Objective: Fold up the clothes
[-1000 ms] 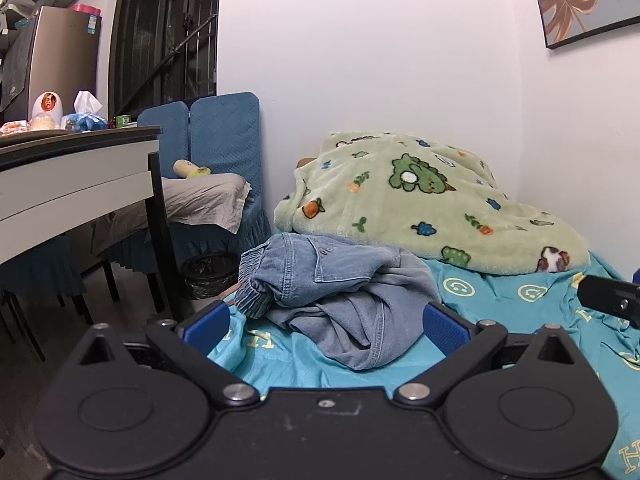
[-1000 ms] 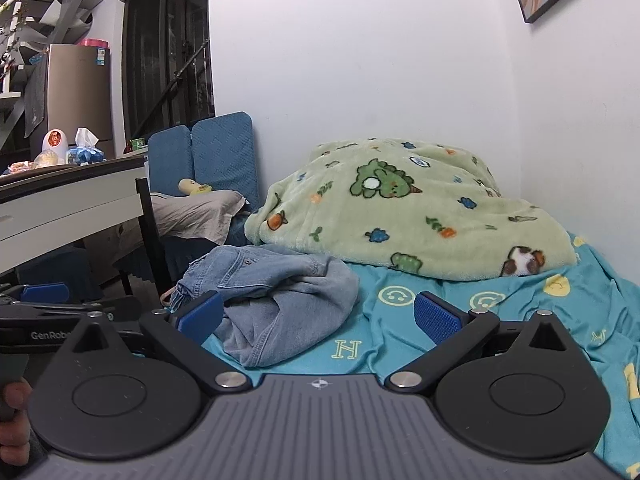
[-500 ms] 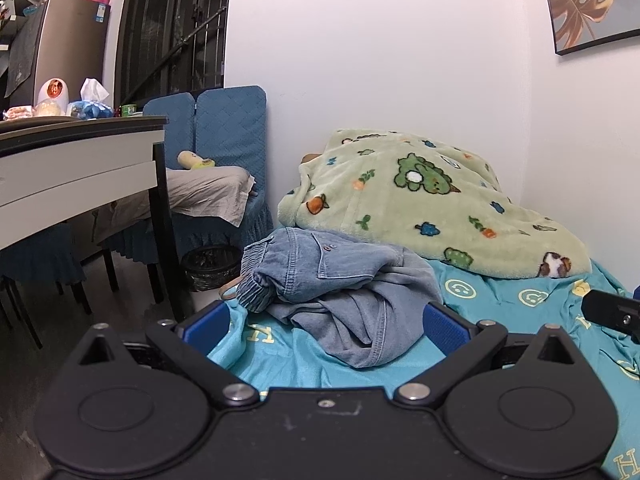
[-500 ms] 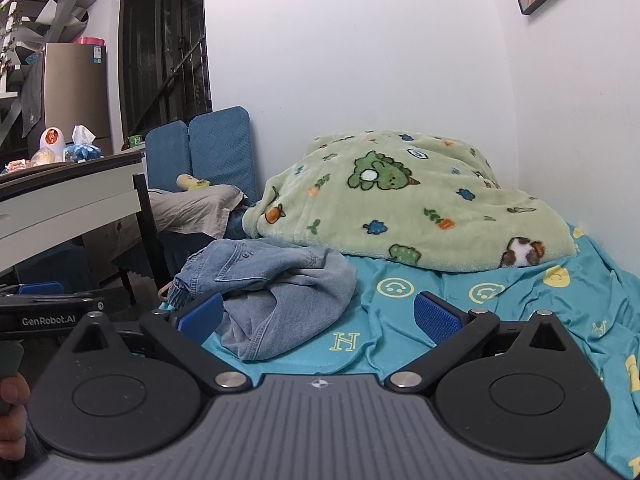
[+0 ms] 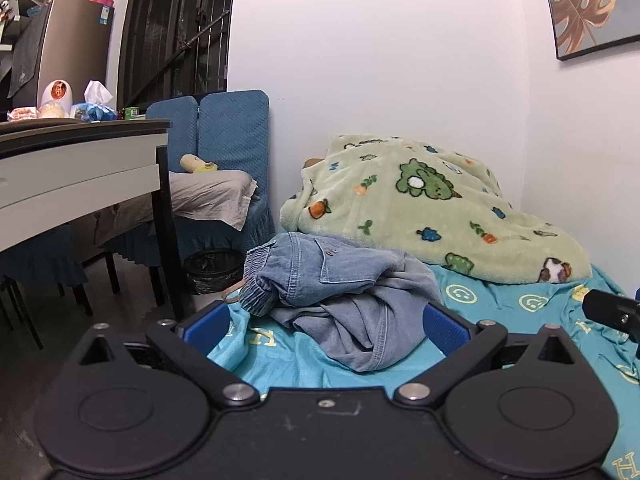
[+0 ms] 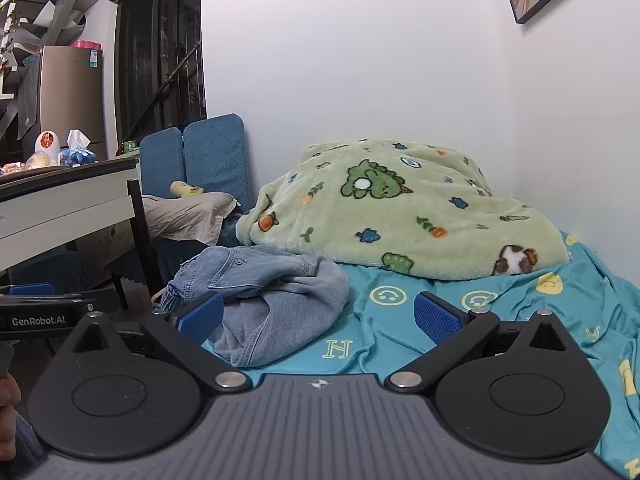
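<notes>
2 tools facing a crumpled pair of jeans on the bed

the jeans (image 5: pixel 340 292) lie bunched on the teal sheet (image 5: pixel 500 312), just in front of the green blanket (image 5: pixel 420 208), near the bed's left edge. left tool (image 5: pixel 324 326) and right tool (image 6: pixel 318 316) both stand apart, empty. to start well, i'd pick the elastic waistband (image 5: pixel 258 280) with 1 tool and a free hem with the other, then spread the denim flat before any fold; grabbing the middle would only drag the heap.

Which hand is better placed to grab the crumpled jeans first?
Left. The jeans lie centred between the open left tongs; in the right tongs view they sit off toward the left finger.
</notes>
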`<state>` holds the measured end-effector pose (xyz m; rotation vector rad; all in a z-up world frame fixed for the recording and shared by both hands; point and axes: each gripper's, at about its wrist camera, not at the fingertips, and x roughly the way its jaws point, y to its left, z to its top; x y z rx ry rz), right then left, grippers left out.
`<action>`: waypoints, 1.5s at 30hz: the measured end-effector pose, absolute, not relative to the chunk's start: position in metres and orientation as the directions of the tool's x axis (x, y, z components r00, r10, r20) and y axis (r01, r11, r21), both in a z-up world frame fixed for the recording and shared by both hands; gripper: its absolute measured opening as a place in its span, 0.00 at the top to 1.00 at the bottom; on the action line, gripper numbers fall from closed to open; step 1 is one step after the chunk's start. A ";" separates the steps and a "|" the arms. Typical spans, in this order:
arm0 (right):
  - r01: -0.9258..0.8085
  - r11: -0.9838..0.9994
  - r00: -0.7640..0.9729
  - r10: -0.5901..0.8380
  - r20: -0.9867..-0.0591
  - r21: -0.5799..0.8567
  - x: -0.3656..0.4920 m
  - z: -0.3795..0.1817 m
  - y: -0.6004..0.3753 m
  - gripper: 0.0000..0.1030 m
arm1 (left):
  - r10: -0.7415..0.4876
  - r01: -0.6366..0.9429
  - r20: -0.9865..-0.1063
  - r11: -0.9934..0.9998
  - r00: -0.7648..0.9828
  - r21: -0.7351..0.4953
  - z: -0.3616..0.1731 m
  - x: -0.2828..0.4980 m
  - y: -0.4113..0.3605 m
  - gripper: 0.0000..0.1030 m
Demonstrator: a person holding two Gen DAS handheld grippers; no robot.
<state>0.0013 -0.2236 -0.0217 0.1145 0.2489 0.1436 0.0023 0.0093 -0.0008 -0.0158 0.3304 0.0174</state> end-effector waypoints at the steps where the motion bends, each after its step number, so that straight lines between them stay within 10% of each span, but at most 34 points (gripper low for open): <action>1: -0.129 0.983 0.959 0.157 -0.236 0.131 0.002 -0.022 -0.224 0.00 | 0.015 -0.020 -0.326 1.000 0.945 -0.013 -0.001 0.002 0.009 0.00; 24: -0.127 0.976 0.955 0.168 -0.245 0.175 -0.001 -0.027 -0.229 0.00 | -0.108 0.036 -0.393 0.982 0.913 -0.186 0.019 0.031 0.027 0.00; 45: -0.115 0.968 0.912 0.192 -0.362 0.225 0.066 -0.076 -0.231 0.00 | -0.037 -0.157 -0.541 0.939 0.840 -0.307 -0.031 0.280 0.132 0.01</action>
